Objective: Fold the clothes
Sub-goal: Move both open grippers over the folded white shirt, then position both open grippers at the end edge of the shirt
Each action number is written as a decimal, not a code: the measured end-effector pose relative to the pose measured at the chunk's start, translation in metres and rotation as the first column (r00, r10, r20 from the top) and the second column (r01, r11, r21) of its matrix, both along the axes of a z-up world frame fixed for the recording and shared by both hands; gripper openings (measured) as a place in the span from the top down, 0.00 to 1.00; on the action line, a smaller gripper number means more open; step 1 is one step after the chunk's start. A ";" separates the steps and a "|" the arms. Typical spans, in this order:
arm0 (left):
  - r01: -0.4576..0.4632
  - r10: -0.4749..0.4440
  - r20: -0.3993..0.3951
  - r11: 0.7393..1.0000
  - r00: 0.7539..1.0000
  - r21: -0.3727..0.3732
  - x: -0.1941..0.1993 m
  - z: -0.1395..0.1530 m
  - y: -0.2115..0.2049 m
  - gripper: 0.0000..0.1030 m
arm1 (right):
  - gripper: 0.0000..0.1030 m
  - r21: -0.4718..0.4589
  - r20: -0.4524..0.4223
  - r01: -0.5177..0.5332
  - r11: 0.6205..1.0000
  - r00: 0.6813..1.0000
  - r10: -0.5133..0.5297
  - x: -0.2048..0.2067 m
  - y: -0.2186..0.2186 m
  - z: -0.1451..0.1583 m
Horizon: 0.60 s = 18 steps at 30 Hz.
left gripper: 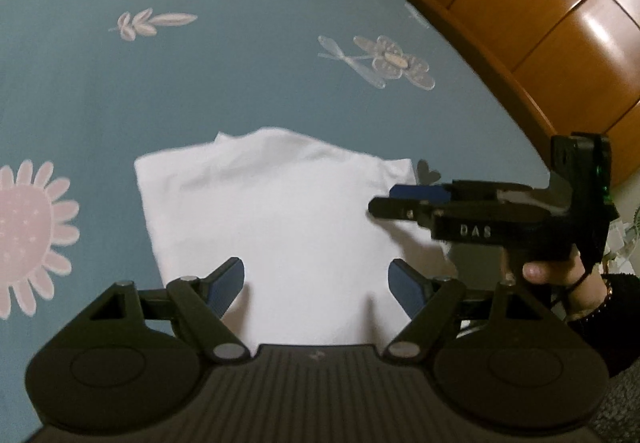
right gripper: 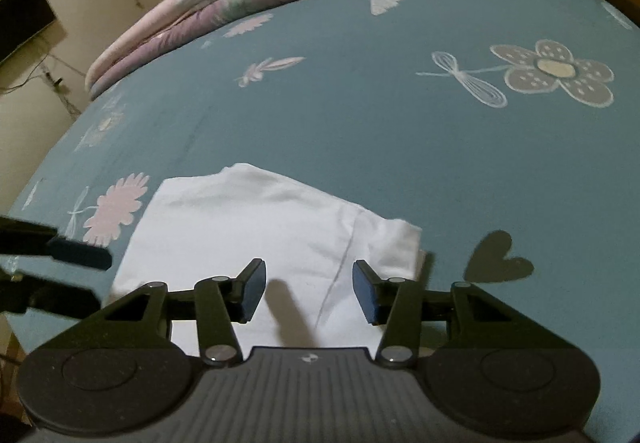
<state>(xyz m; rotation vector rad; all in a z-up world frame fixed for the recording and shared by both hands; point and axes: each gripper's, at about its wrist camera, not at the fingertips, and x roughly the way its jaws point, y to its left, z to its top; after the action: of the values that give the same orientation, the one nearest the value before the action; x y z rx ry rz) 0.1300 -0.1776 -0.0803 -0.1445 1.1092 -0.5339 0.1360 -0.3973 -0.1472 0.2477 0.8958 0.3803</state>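
garment: white folded garment [left gripper: 276, 219] lay flat on blue floral bedsheet [left gripper: 160, 83], near front edge.
left gripper [left gripper: 318, 283]: jaws stood wide apart, hovered over garment's near edge; cloth below the gap, not pinched.
right gripper [right gripper: 309, 289]: jaws apart, nothing clamped; sat above garment's right part, near the sleeve seam.
hand [left gripper: 560, 283]: gripped right tool's handle.

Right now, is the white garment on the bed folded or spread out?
Folded. The white garment lies as a compact rectangle on the blue bedsheet, one sleeve doubled at its right edge.
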 end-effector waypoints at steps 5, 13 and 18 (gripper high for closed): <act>-0.018 0.009 -0.104 0.996 0.994 -0.084 -0.007 -0.022 0.000 0.23 | 0.48 -0.003 0.011 0.023 1.000 1.000 -0.023 -0.007 -0.006 0.004; -0.065 0.063 -0.049 0.997 0.997 -0.037 -0.008 -0.005 0.017 0.23 | 0.47 -0.025 0.053 0.049 0.998 0.997 -0.048 -0.038 -0.031 0.026; -0.032 0.031 -0.026 0.997 0.999 -0.065 -0.009 -0.004 0.018 0.22 | 0.50 0.030 0.057 -0.083 0.996 0.995 0.081 -0.052 -0.013 0.033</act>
<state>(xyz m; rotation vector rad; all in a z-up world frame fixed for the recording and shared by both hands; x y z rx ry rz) 0.1205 -0.1591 -0.0845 -0.2260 1.1126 -0.5418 0.0836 -0.4101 -0.1141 0.2298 0.8471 0.4761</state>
